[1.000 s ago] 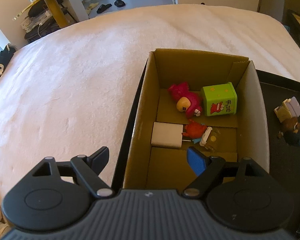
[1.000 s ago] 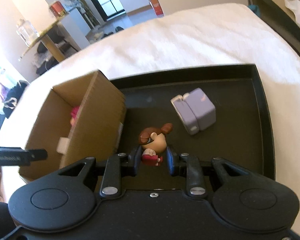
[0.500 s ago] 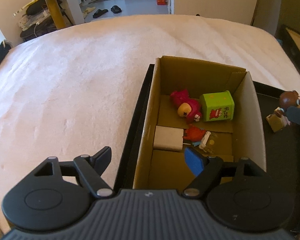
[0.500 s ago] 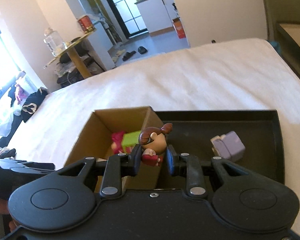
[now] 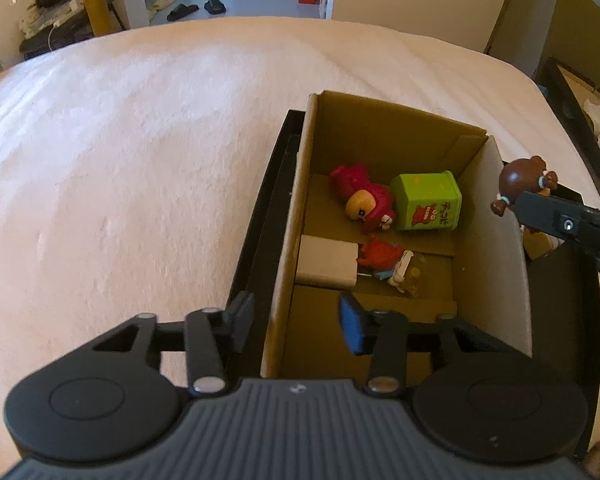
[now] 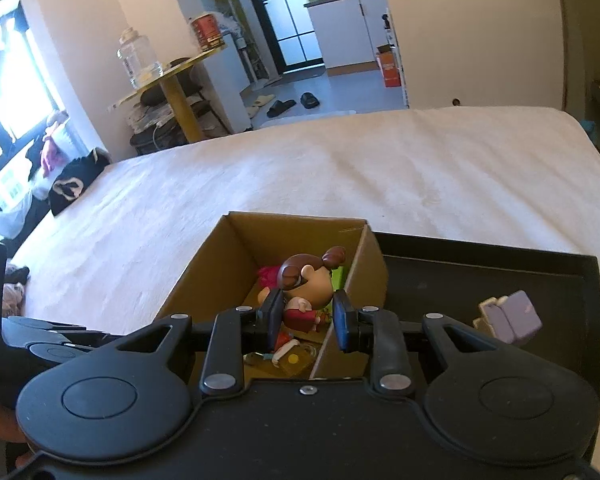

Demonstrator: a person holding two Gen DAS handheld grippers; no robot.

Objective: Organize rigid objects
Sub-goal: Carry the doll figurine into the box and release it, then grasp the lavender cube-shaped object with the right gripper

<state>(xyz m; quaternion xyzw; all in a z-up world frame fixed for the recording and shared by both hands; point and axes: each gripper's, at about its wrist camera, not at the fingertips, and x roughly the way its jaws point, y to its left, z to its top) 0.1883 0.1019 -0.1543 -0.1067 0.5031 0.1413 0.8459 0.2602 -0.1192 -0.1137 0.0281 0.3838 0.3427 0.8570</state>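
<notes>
A: Item one, the brown-haired figurine (image 6: 310, 284). Orientation?

B: Upright, long axis vertical, head up and hair buns topmost; in the right wrist view the face turns to the right. The left wrist view shows only its brown head (image 5: 520, 179) above the finger.

A: Held by?

B: The right gripper (image 6: 307, 320), its two fingers clamped on the figurine's red body from either side, the gap between them narrow. One finger (image 5: 540, 212) shows in the left wrist view as a dark bar reaching in from the right.

A: Location?

B: In the air at the right wall of the cardboard box (image 5: 496, 240). Whether it has cleared the rim cannot be told.

A: Box contents?

B: Pink plush doll (image 5: 366, 198) lying on its side, long axis slanting from the far left toward the green tin (image 5: 428, 202), which touches it. Nearer, a white block (image 5: 328, 266) lying flat, an orange toy (image 5: 380, 256) just beside it, and a small clear piece (image 5: 410, 280) next to that.

A: The other tool?

B: Left gripper (image 5: 296, 322), fingers wide apart, holding nothing; they straddle the box's near left wall, the blue pad (image 5: 350, 330) inside, the dark one (image 5: 242, 320) outside.

A: Remaining stock?

B: A lilac block (image 6: 510, 318) on the black tray (image 6: 480, 276), well apart from the figurine. The tray carries the box and sits on the white bed (image 5: 140, 140).
</notes>
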